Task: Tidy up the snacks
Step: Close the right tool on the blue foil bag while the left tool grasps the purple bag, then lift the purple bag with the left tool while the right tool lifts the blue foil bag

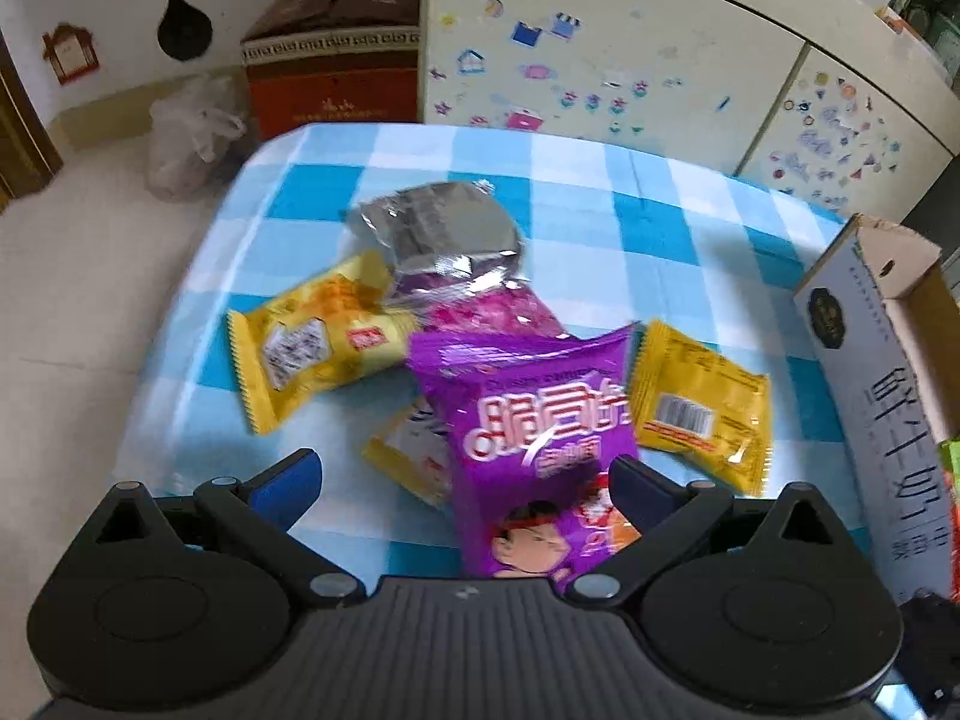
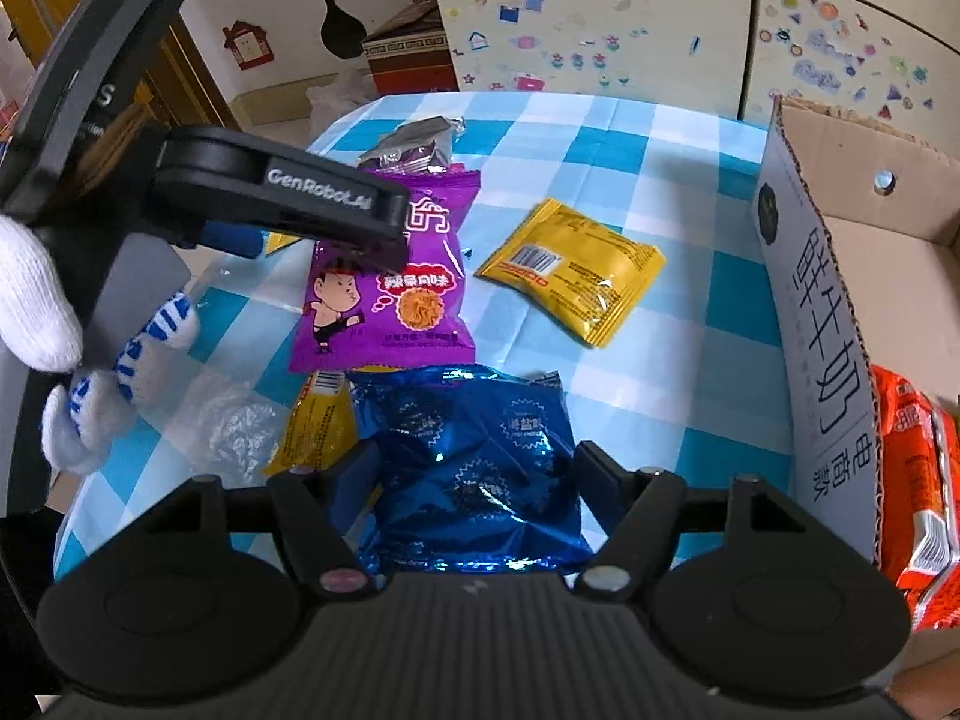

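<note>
The left gripper (image 1: 462,480) hangs with fingers spread around the purple packet (image 1: 528,438) on the worktop (image 1: 690,228); the right gripper (image 2: 474,474), also spread, straddles the blue bag (image 2: 474,468). Each should close mid-packet, then lift toward the box (image 2: 828,312).

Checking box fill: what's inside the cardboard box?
Right wrist view shows orange snack packets inside the cardboard box at its near end; beyond them, bare cardboard. The box wall hides the rest.
</note>
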Demonstrator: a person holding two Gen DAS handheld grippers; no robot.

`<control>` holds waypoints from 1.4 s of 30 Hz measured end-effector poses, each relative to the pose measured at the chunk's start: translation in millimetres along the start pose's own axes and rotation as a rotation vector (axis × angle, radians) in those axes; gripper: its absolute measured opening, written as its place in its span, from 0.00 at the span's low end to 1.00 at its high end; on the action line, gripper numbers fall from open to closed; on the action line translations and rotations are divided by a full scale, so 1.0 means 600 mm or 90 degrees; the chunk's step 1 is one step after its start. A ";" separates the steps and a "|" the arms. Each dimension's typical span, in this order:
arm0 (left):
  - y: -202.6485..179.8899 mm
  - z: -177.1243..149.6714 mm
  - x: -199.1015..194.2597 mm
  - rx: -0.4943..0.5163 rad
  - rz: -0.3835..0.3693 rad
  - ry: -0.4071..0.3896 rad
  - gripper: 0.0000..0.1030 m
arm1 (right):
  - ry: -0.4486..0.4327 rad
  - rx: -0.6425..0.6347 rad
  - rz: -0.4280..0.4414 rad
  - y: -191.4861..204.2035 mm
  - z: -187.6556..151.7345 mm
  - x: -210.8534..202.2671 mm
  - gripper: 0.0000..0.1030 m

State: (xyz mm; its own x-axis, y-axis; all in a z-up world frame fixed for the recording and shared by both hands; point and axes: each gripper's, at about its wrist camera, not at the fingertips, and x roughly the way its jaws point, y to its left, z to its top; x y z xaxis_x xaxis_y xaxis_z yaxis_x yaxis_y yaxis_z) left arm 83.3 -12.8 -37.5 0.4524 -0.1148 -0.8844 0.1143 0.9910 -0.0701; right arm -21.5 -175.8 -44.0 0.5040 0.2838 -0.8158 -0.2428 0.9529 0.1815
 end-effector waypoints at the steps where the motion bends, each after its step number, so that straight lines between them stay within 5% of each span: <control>1: -0.005 -0.001 0.002 -0.003 -0.003 -0.001 1.00 | 0.001 0.001 0.001 -0.001 0.000 0.000 0.72; 7: -0.041 -0.003 0.022 -0.001 -0.016 0.011 1.00 | 0.005 -0.001 0.002 -0.002 -0.001 0.002 0.73; 12: -0.054 -0.007 0.054 0.033 0.054 0.030 1.00 | 0.009 -0.005 -0.005 -0.002 -0.002 0.004 0.74; 34: -0.043 -0.024 0.045 0.019 0.035 0.013 1.00 | 0.021 0.017 0.010 -0.006 0.002 0.020 0.79; 42: -0.046 -0.026 0.025 0.030 0.015 0.008 0.77 | 0.007 0.011 0.016 -0.001 0.004 0.012 0.63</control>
State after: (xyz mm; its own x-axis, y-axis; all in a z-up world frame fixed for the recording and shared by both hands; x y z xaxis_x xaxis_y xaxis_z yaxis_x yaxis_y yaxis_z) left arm 73.0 -40.5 -56.4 0.4445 -0.0899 -0.8913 0.1455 0.9890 -0.0273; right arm -15.6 -173.9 -48.7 0.4881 0.3068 -0.8171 -0.2414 0.9471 0.2114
